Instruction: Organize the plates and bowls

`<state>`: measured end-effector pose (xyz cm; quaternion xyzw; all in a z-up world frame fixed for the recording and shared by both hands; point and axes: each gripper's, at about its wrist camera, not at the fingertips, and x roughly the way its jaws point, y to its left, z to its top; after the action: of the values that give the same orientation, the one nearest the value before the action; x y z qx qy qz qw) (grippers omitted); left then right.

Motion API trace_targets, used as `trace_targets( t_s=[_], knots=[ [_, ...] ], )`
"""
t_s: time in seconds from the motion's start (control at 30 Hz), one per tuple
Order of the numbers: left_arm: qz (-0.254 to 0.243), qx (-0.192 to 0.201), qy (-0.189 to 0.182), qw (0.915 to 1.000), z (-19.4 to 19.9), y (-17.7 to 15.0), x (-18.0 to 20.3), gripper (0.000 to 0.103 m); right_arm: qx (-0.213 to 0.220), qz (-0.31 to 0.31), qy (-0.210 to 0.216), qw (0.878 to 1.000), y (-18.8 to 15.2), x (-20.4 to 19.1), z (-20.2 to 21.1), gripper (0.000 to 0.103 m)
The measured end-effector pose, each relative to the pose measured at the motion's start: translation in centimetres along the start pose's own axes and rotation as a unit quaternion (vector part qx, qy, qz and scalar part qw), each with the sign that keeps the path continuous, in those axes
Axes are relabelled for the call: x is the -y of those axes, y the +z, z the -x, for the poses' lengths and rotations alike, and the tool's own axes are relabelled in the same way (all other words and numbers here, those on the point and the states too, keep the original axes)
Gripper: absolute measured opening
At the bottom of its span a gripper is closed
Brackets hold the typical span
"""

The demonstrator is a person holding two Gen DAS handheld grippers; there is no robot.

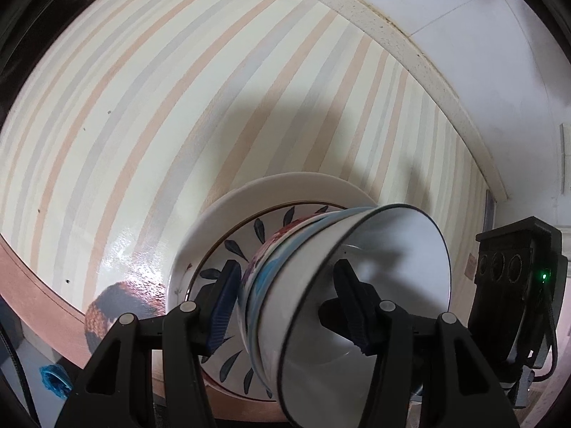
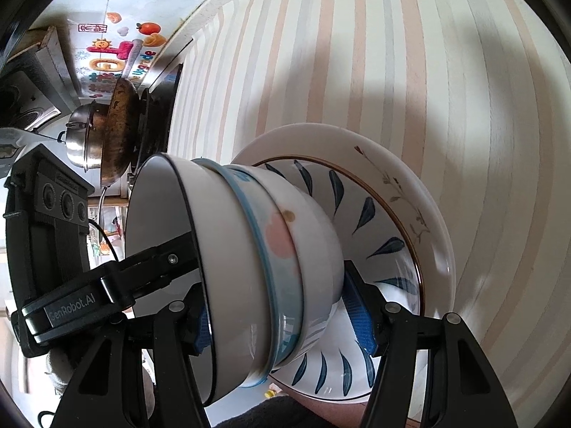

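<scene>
The bowls [image 2: 271, 260] are already nested on the stacked plates [image 2: 403, 221] near the worktop [image 1: 178, 107] edge. The bowl stack is pinched by the left gripper [image 1: 285, 306] and apparently also by the right gripper [image 2: 282, 324]; little seems left.

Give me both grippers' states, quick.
Left gripper: shut on the bowl stack.
Right gripper: shut on the same bowl stack.

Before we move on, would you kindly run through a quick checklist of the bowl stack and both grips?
1. Bowls nested in a stack: ok.
2. Stack sits on leaf plate, itself on white plate: ok.
3. Left gripper straddles the bowls' rims: ok.
4. Right gripper jaws either side of the stack: ok.
5. Firm grip on either: cannot tell.
6. Counter near the plates free: ok.
</scene>
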<state>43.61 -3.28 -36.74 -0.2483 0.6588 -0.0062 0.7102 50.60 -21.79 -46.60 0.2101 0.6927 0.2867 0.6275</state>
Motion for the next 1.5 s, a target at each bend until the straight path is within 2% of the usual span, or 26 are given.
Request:
trace_targets(
  t_s=[0.17,0.33,0.47,0.77,0.83,0.9,0.97,1.1,1.27,1.5],
  knots=[
    [-0.022,0.011,0.03,0.9993,0.5,-0.2,0.8,0.051,0.002,0.004,-0.016,1.0,-0.1,-0.4,0.2,0.065],
    [-0.033,0.022,0.045,0.9982,1.1,-0.4,0.9,0.051,0.024,0.041,-0.061,0.997,-0.2,-1.7,1.5,0.065],
    [-0.056,0.045,0.082,0.994,2.2,-1.2,1.5,0.051,0.037,0.053,-0.088,0.994,-0.6,-2.4,2.5,0.065],
    [-0.102,0.083,0.116,0.9845,5.4,-3.9,2.3,0.053,0.079,0.071,-0.126,0.986,-2.8,-4.2,6.5,0.066],
    [-0.118,0.096,0.125,0.9804,6.3,-4.8,2.4,0.053,0.097,0.078,-0.141,0.982,-3.6,-5.0,7.7,0.073],
    [-0.131,0.109,0.129,0.9769,7.3,-5.5,2.6,0.061,0.122,0.087,-0.167,0.975,-4.8,-6.0,9.1,0.086],
    [-0.141,0.125,0.127,0.9737,8.5,-6.1,2.6,0.084,0.139,0.084,-0.183,0.97,-5.9,-6.8,10.2,0.089],
    [-0.164,0.167,0.126,0.964,11.3,-7.5,2.3,0.095,0.186,0.069,-0.214,0.957,-9.2,-8.8,12.4,0.092],
    [-0.203,0.217,0.125,0.9465,15.5,-10.0,1.5,0.098,0.25,0.046,-0.239,0.937,-13.8,-11.8,14.6,0.095],
    [-0.234,0.262,0.111,0.9296,21.3,-14.5,0.2,0.098,0.341,0.042,-0.26,0.902,-21.9,-17.6,17.6,0.097]
  ],
)
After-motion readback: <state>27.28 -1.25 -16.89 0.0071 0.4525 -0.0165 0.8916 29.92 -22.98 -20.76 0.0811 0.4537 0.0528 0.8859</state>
